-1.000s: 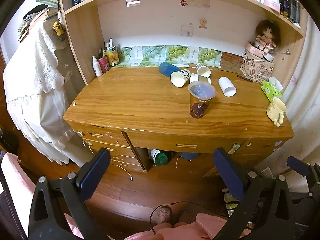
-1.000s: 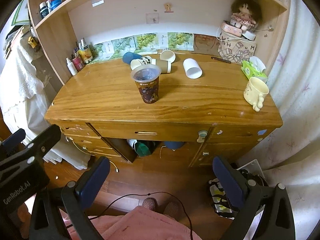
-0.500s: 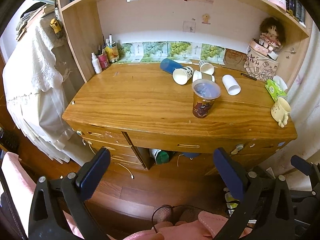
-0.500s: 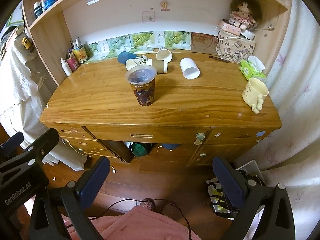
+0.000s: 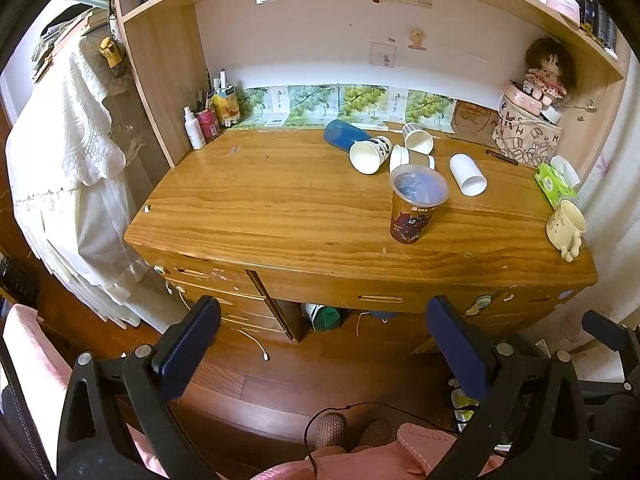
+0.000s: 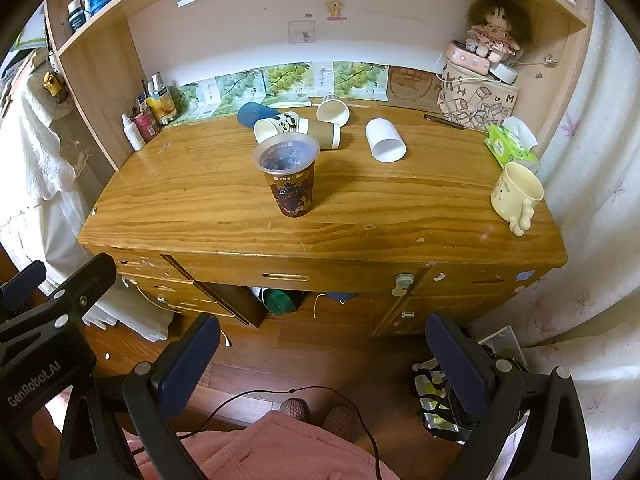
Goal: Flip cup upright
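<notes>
Both cams creep in toward the counter (image 6: 400,236) over the last sec — desk sits a bit bigger and lower in frame now vs a moment ago, so the person's closing in, slowly. Nothing on the counter has budged tho.

Left gripper (image 5: 320,344): jaws spread wide, nothing between them, hanging well short of the front edge, over the floor. Right gripper (image 6: 324,356): same story, wide apart, empty, also well back from the front edge.

On the counter: the brown printed cup (image 6: 289,176) stands upright already, roughly mid-counter, mouth up, clear of everything else. Behind it, toward the back edge, a cluster on their sides — blue cup (image 6: 252,113), white cup w/ dark print (image 6: 276,127), a sleeved paper cup (image 6: 322,133) touching it, and a small cup (image 6: 333,111) tipped mouth-forward just behind. Off to the right of that bunch, apart from it, a plain white cup (image 6: 385,140) lies on its side, mouth toward the front. Cream mug (image 6: 516,194) sits upright near the right front corner; tissue pack (image 6: 510,144) behind it.

What it means, imo: approach phase only, no contact yet. Which one's next — can't tell from here. The lone white cup looks the easiest grab, since it's free of neighbours; the cluster's packed tight and a nudge could roll the lot. Brown cup stands in the reach path to the cluster, so it risks a knock.
</notes>
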`<action>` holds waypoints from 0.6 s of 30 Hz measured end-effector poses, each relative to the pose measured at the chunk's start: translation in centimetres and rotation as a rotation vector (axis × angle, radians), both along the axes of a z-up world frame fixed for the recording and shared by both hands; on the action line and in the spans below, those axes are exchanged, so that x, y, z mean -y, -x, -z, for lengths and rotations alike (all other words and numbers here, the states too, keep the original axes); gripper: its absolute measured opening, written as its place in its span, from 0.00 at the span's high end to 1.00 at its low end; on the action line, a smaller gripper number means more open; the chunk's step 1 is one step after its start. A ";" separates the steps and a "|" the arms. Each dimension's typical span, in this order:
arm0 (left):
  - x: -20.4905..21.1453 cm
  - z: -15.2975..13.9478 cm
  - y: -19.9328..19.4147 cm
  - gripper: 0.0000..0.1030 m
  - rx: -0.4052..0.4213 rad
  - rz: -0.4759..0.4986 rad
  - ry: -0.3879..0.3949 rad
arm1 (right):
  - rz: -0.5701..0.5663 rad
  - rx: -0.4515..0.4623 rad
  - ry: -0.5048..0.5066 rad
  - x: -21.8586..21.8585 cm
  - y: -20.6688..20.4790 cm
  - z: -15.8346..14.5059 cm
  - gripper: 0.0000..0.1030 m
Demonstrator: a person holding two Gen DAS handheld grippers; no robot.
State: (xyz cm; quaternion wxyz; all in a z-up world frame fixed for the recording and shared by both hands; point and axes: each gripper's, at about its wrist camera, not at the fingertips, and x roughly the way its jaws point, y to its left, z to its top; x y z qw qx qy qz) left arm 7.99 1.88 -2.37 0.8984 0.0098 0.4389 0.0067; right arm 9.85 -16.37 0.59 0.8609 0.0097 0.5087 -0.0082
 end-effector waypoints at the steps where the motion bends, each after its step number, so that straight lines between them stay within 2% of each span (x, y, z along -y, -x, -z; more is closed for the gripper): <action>1: -0.1 0.0 -0.1 0.00 0.002 -0.001 0.000 | 0.000 0.001 0.000 0.0 0.0 0.0 0.00; 18: 0.2 -0.4 0.1 0.00 0.036 0.010 0.003 | 0.008 0.054 0.011 0.1 -0.2 -0.9 0.00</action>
